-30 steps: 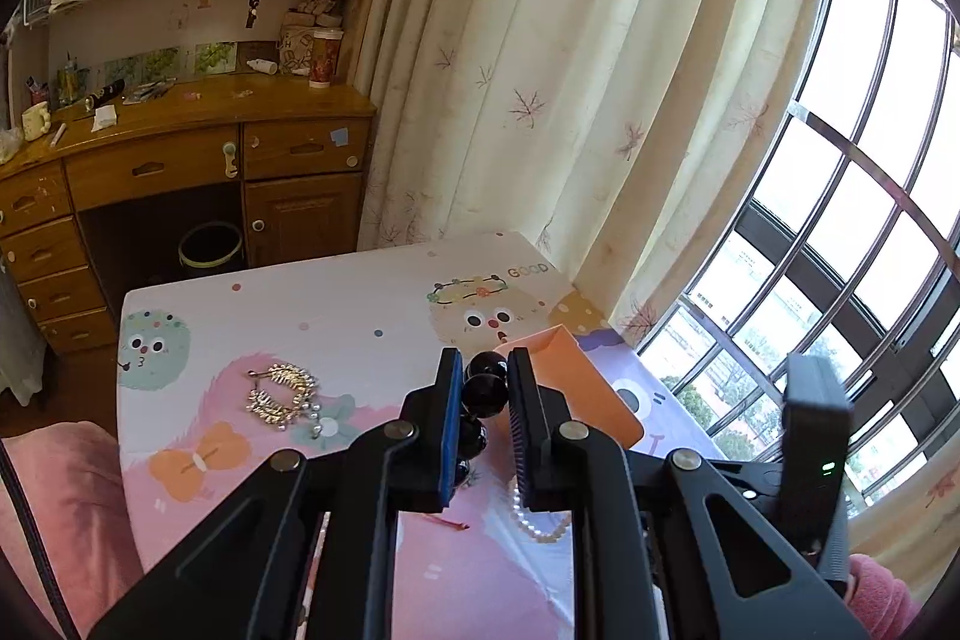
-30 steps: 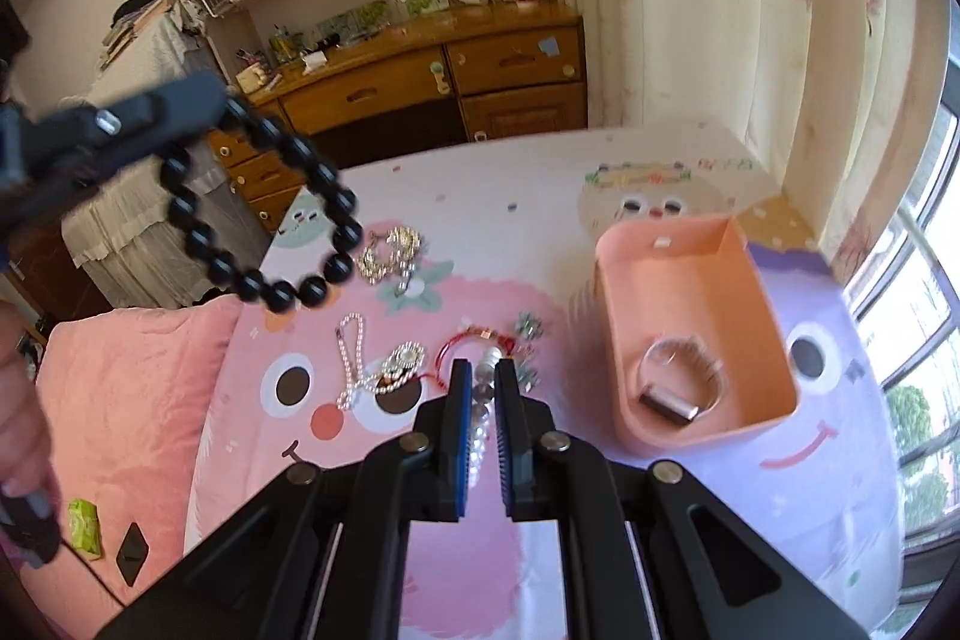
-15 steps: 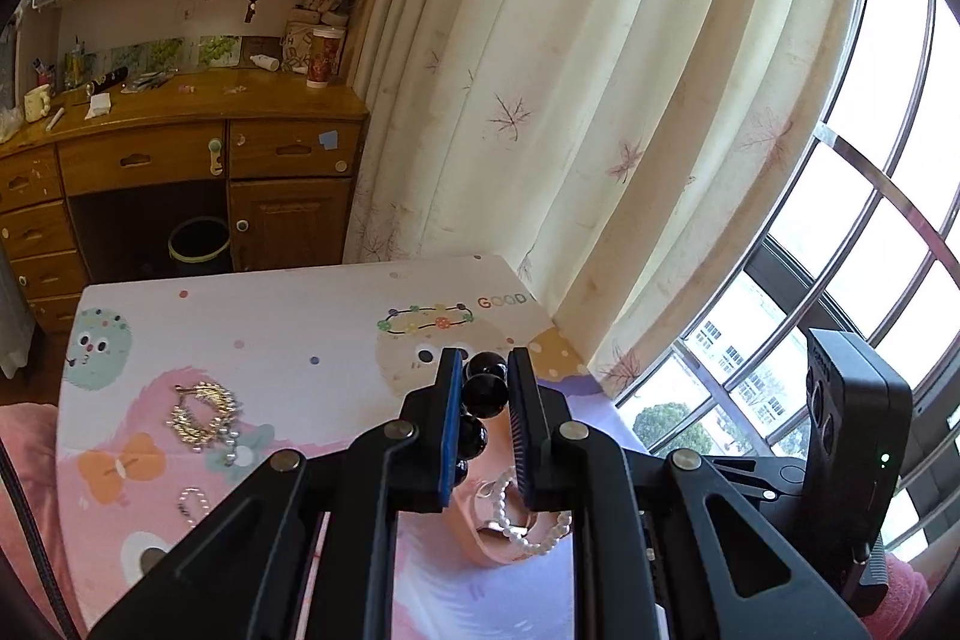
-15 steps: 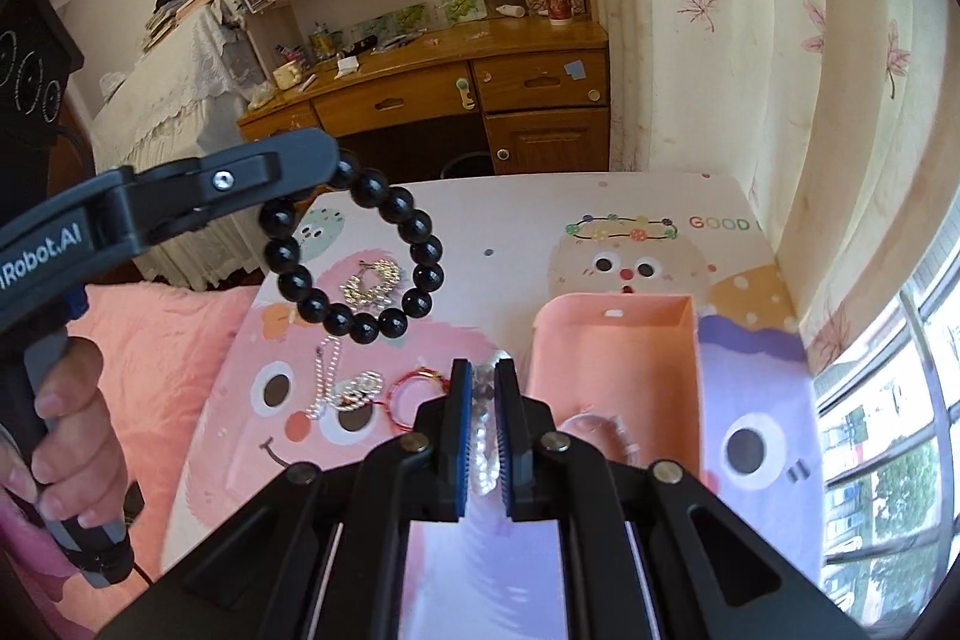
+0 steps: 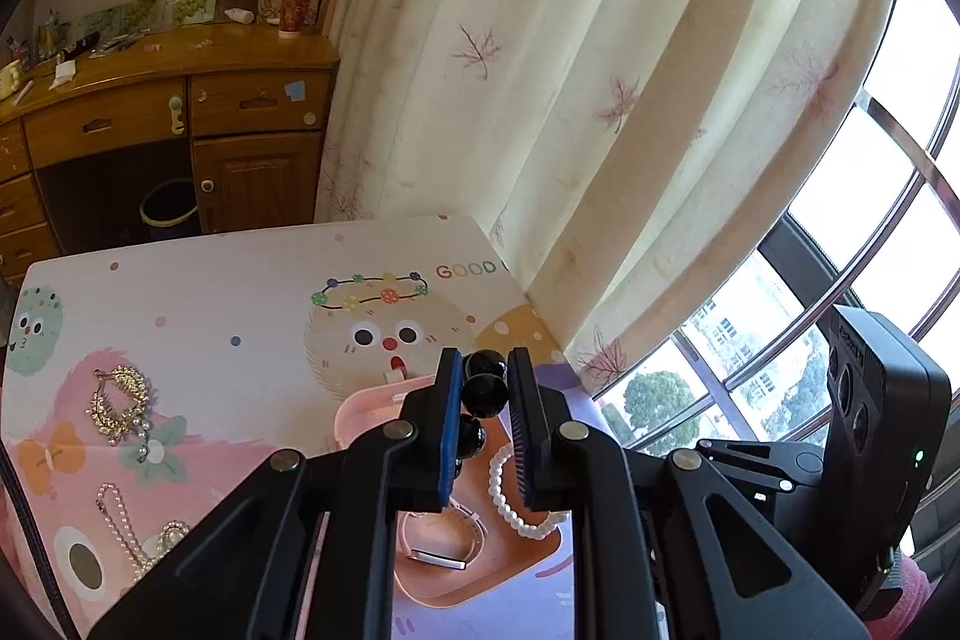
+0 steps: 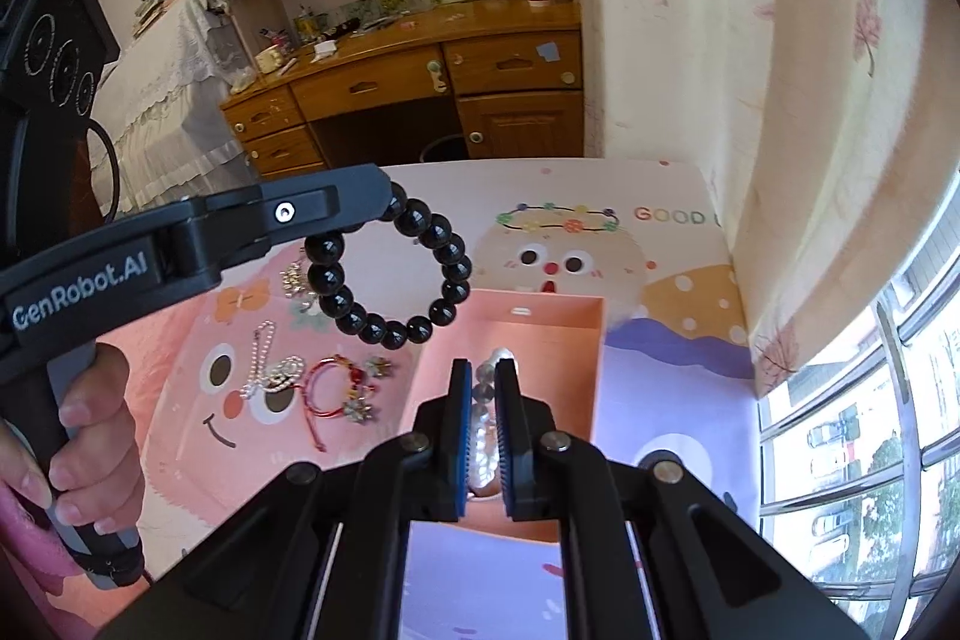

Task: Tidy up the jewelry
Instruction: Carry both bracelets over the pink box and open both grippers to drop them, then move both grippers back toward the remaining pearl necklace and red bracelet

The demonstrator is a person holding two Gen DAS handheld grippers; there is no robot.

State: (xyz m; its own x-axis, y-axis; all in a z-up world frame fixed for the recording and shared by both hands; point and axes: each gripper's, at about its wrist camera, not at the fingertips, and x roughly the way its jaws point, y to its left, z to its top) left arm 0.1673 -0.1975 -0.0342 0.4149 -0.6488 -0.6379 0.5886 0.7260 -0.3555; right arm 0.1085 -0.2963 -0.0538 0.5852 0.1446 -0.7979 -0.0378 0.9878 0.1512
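Note:
My left gripper point(image 5: 485, 388) is shut on a black bead bracelet point(image 5: 485, 393), held in the air above the pink tray point(image 5: 366, 409). The bracelet point(image 6: 390, 274) hangs as a full ring from the left gripper point(image 6: 384, 208) in the right wrist view. My right gripper point(image 6: 485, 376) is shut on a white pearl bracelet point(image 6: 483, 436) over the tray point(image 6: 540, 316). The pearl loop point(image 5: 516, 502) hangs over the tray in the left wrist view. A metal bangle point(image 5: 438, 538) lies in the tray.
On the cartoon mat lie a gold ornament point(image 5: 117, 400), a pearl chain with a clasp point(image 6: 267, 370), a red cord bracelet point(image 6: 336, 388) and small earrings point(image 6: 378, 367). A curtain and window stand to the right, a wooden desk point(image 6: 420, 70) behind.
Both grippers have moved right and forward over the pink tray, each still holding its bracelet. The black bracelet now hangs beside the tray's left edge.

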